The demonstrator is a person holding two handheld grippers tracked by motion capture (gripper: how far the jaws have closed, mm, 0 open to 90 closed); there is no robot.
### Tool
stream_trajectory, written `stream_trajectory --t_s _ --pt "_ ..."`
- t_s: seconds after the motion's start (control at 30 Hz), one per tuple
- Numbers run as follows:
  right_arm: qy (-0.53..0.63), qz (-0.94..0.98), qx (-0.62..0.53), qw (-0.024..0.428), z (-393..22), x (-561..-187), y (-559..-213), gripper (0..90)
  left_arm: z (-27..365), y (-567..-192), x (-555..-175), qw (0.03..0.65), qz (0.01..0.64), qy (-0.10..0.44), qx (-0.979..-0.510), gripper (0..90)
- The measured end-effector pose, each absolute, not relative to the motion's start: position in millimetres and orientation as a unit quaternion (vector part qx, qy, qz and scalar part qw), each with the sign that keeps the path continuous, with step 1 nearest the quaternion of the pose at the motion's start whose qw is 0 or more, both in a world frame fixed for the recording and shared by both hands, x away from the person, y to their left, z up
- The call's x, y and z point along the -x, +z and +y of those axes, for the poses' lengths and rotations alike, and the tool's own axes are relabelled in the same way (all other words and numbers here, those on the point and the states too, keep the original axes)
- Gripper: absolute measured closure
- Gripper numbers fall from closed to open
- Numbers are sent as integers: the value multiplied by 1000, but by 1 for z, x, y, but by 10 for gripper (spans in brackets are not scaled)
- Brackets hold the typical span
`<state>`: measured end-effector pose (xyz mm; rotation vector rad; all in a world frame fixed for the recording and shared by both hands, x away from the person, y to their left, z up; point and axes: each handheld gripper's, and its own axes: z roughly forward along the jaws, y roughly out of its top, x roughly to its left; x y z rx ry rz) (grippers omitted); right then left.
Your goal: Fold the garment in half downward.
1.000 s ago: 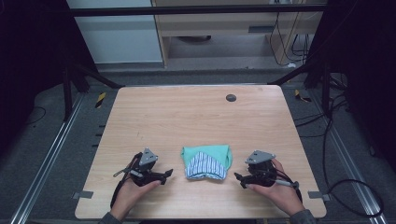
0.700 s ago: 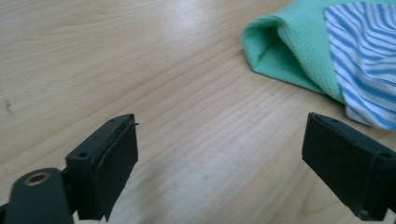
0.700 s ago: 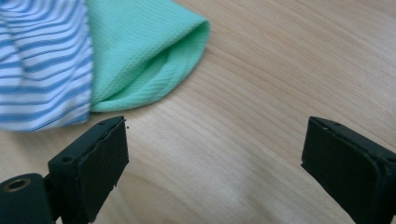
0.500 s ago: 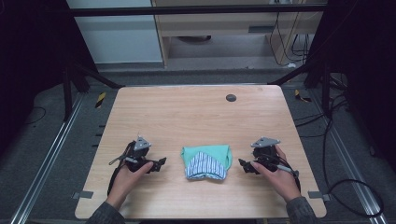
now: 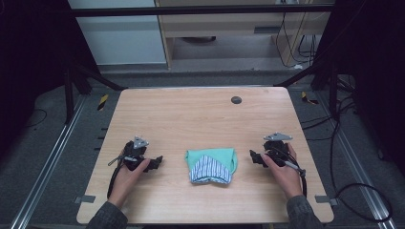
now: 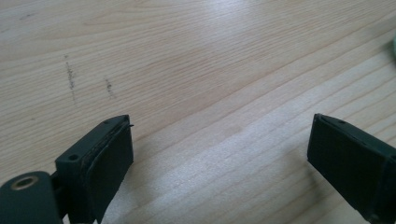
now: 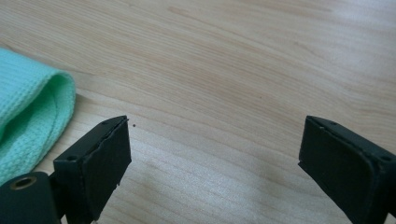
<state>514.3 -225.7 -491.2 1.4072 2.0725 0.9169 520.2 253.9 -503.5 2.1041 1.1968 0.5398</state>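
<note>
Pale wooden table [image 5: 200,119], rectangular, standing on grey floor between dark frame rails, with a cabinet and cables behind it.

High view. One folded cloth [image 5: 211,164], mint green with a blue-and-white striped part on top, lying flat near the front edge of the table, midway between my two hands. One small dark round disc [image 5: 236,99] set in the tabletop toward the far right. My left gripper [image 5: 152,163], held low in my left hand [image 5: 128,167], sits to the left of the cloth and apart from it, pointing toward it. My right gripper [image 5: 254,157], in my right hand [image 5: 282,167], sits to the right of the cloth, also apart and pointing toward it.

Left gripper view. Two black jaws spread wide, nothing between them, bare wood grain beneath. A sliver of green at the right edge of the picture.

Right gripper view. Two black jaws spread wide, bare wood between them. Rounded green knit fold of the cloth [image 7: 32,112] lying at the left, just beyond the left jaw, not gripped.
</note>
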Motion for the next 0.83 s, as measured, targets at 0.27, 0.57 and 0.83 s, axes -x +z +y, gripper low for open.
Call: stream_trajectory --t_s 0.27,0.57,0.83 --pt "328 752 -523 231 -224 -519 -498 85 254 -506 -523 327 459 205 -800 50" --pt "313 747 -538 233 -220 -522 -506 84 254 -508 -524 331 458 205 -799 20" --pt "319 735 -549 239 -218 -518 -512 36 254 -508 -526 328 460 203 -800 0"
